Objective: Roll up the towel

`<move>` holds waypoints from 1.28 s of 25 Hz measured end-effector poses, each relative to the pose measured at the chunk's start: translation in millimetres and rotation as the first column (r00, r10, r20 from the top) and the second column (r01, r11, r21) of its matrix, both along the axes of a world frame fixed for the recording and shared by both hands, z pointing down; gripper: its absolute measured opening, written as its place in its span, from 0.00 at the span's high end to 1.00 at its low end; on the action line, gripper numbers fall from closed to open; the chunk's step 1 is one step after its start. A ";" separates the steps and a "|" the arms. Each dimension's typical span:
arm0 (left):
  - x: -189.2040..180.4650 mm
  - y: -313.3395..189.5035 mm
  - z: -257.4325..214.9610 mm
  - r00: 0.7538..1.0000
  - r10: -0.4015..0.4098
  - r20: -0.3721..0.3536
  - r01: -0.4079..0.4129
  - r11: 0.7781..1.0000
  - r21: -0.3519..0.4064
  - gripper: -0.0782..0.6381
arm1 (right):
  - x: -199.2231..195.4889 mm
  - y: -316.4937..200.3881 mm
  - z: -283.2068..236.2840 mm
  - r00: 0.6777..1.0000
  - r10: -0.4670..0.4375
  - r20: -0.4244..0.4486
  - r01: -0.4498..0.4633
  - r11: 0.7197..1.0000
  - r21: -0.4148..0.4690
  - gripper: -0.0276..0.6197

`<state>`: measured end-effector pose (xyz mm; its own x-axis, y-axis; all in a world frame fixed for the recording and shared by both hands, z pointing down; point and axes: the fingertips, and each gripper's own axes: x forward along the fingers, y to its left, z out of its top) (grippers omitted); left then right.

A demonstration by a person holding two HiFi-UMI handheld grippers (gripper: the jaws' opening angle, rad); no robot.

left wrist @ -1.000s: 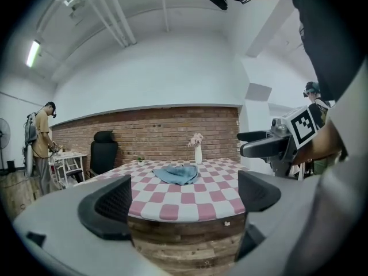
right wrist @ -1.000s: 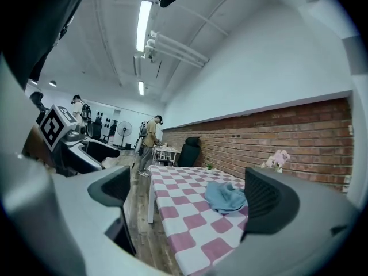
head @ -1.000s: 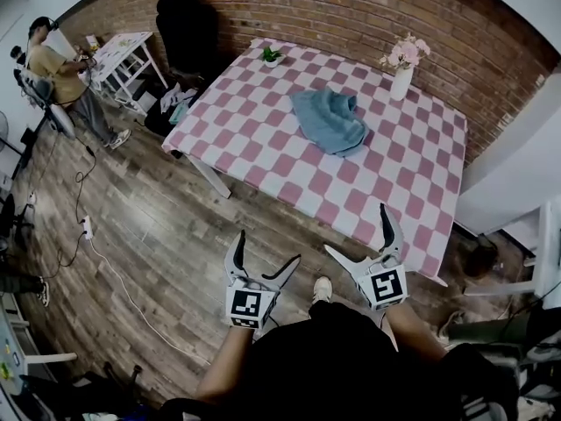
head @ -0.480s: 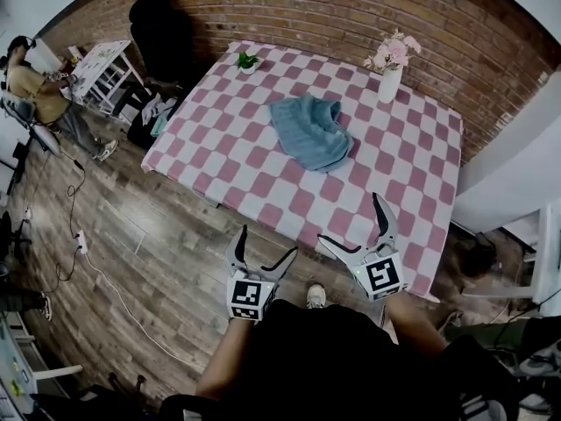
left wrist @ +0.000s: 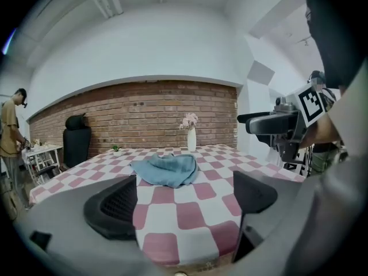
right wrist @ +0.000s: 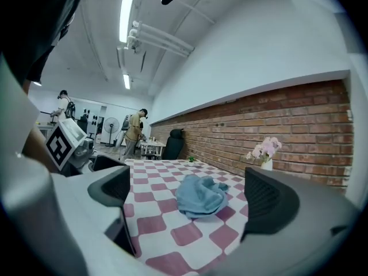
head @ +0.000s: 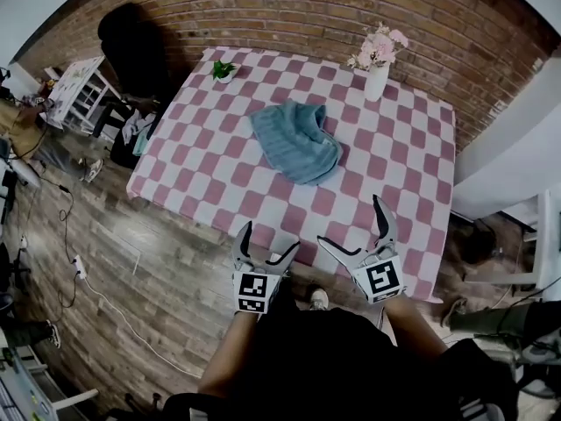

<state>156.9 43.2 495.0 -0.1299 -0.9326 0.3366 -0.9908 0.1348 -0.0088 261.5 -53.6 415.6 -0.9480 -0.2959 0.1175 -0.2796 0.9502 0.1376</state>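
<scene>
A crumpled blue towel (head: 296, 141) lies in a loose heap near the middle of the pink-and-white checked table (head: 215, 178). Both grippers hover at the table's near edge, well short of the towel. My left gripper (head: 270, 237) is open; its jaws have just been closing a little, with nothing between them. My right gripper (head: 351, 221) stands wide open and empty. In the left gripper view the towel (left wrist: 165, 170) lies beyond the spread jaws of that gripper (left wrist: 184, 203). In the right gripper view the towel (right wrist: 199, 195) shows between the pads of that gripper (right wrist: 190, 199), farther off.
A white vase of pink flowers (head: 375, 77) stands at the table's far right, a small potted plant (head: 223, 70) at its far left. A black chair (head: 131, 51) and a white cart (head: 79, 90) stand left by the brick wall. Cables cross the wood floor (head: 79, 266).
Both grippers have come forward from over the floor to the table's near edge, and the table now fills more of the head view. The left jaws have narrowed slightly.
</scene>
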 end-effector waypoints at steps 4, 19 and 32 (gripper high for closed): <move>-20.6 -27.5 18.5 0.998 0.059 -0.019 -0.060 0.997 -0.051 0.17 | -11.3 -23.0 5.0 0.998 0.066 0.005 -0.066 0.998 0.006 0.04; -58.2 -144.4 99.0 0.956 0.283 -0.074 -0.293 0.938 -0.187 0.23 | -43.1 -80.8 25.9 0.969 0.229 -0.094 -0.234 0.971 -0.048 0.04; -73.4 -179.0 141.9 0.929 0.369 -0.025 -0.356 0.873 -0.333 0.41 | -41.1 -98.5 44.6 0.931 0.324 -0.170 -0.342 0.935 -0.095 0.04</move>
<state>83.4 -135.8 636.9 0.1775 -0.7550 0.6312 -0.9676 -0.2509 -0.0280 220.4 -152.1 460.3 -0.7660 -0.5663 0.3042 -0.5680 0.8179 0.0920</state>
